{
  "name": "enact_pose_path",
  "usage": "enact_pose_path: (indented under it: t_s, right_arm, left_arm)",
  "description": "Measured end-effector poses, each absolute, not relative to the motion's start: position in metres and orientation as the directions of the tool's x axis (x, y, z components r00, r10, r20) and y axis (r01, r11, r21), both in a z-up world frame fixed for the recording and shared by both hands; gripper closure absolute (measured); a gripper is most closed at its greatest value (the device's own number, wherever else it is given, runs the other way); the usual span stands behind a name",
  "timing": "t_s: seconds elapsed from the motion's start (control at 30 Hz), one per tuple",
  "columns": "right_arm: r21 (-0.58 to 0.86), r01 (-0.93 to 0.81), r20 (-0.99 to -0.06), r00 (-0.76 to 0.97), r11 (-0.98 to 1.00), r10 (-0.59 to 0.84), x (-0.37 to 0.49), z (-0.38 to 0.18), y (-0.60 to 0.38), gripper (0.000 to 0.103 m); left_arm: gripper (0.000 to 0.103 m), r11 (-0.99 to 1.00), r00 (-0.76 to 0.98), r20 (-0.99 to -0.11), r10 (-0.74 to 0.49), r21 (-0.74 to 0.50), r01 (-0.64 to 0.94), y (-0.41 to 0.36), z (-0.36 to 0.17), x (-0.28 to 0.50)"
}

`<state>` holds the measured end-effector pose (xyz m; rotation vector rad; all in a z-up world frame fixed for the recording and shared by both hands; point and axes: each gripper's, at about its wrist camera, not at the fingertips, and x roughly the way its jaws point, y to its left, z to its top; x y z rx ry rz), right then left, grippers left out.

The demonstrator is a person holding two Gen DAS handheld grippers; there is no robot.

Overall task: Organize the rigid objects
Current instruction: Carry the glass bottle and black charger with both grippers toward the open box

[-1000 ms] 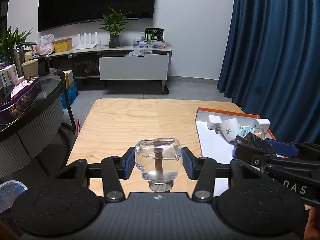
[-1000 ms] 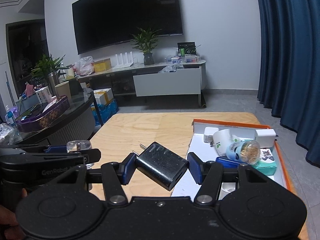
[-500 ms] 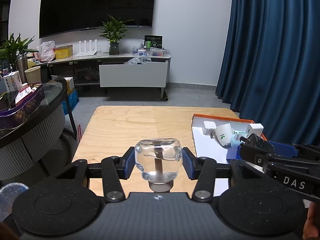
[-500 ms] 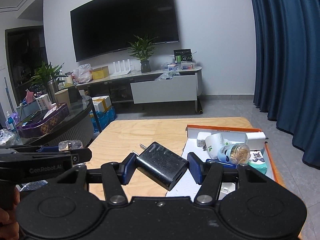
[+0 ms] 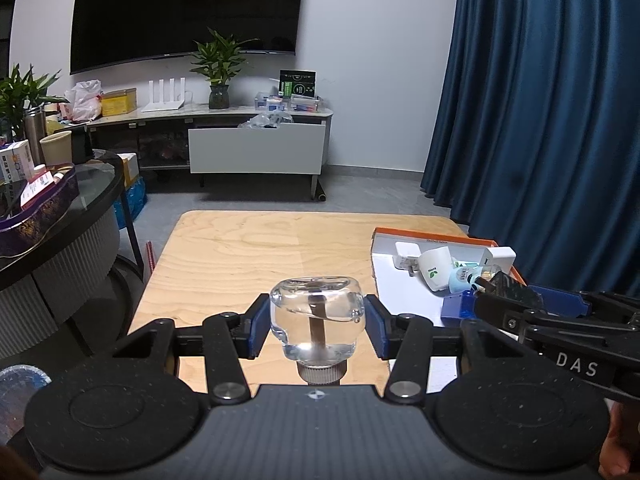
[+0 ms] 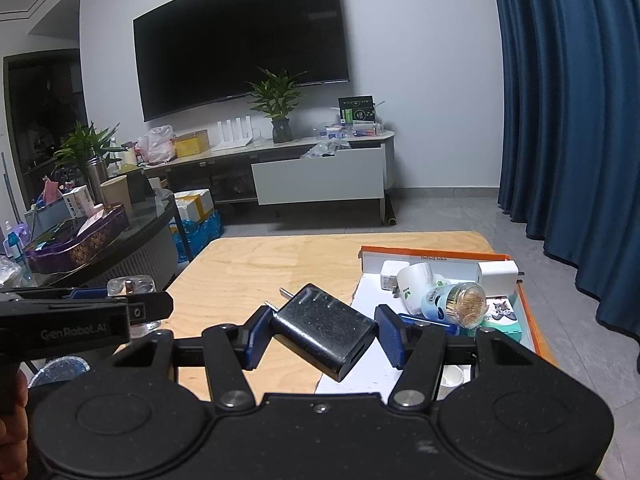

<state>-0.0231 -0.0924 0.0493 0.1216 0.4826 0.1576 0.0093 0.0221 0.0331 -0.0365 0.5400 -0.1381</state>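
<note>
My left gripper [image 5: 316, 324] is shut on a small clear glass bottle [image 5: 317, 320] with a silver cap, held above the near edge of the wooden table [image 5: 256, 248]. My right gripper [image 6: 322, 330] is shut on a black plug charger [image 6: 323, 330], tilted, held above the table beside the tray. The orange-rimmed white tray [image 6: 436, 254] holds white chargers [image 6: 498, 274], a white cup-shaped item [image 6: 416, 284], a toothpick jar [image 6: 460, 304] and a teal box. The tray also shows in the left wrist view [image 5: 424, 236]. Each gripper shows in the other's view.
A round glass-topped side table [image 5: 96, 192] with a purple basket and boxes stands left. A TV cabinet [image 5: 256, 152] with a plant is at the far wall. A blue curtain [image 5: 540, 120] hangs on the right. Grey floor lies beyond the table.
Both grippers have drawn back and risen a little from the table, each still holding its object. The tray and table look farther away.
</note>
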Motion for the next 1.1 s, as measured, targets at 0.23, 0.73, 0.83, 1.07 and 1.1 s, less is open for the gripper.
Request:
enact_pose_path:
  t_s: [0.23,0.73,0.83,1.07,1.1]
  right_arm:
    - [0.159,-0.107,-0.462,0.871,0.982,0.169,-0.017,0.047,-0.096,0.035]
    - [0.159,-0.074,-0.477,0.867,0.984,0.142,-0.01,0.041,-0.111,0.035]
    - [0.158,-0.07,-0.475,0.869,0.985,0.138,-0.01,0.041,-0.113,0.035]
    - [0.154,-0.063,-0.473,0.871,0.986,0.13,-0.008,0.042,-0.117,0.035]
    - [0.153,-0.062,-0.473,0.872,0.986,0.128,-0.008,0.042,-0.118,0.035]
  left_arm:
    - [0.053,0.989,0.839,-0.523,-0.15,-0.074,0.131,0.021,0.03,0.014]
    - [0.053,0.983,0.822,-0.54,-0.183,-0.082,0.165,0.015,0.028,0.022]
    - [0.053,0.982,0.82,-0.541,-0.187,-0.081,0.171,0.012,0.028,0.022]
    - [0.053,0.98,0.816,-0.544,-0.196,-0.08,0.182,0.011,0.028,0.025]
    - [0.053,0.98,0.816,-0.544,-0.197,-0.079,0.184,0.011,0.029,0.026]
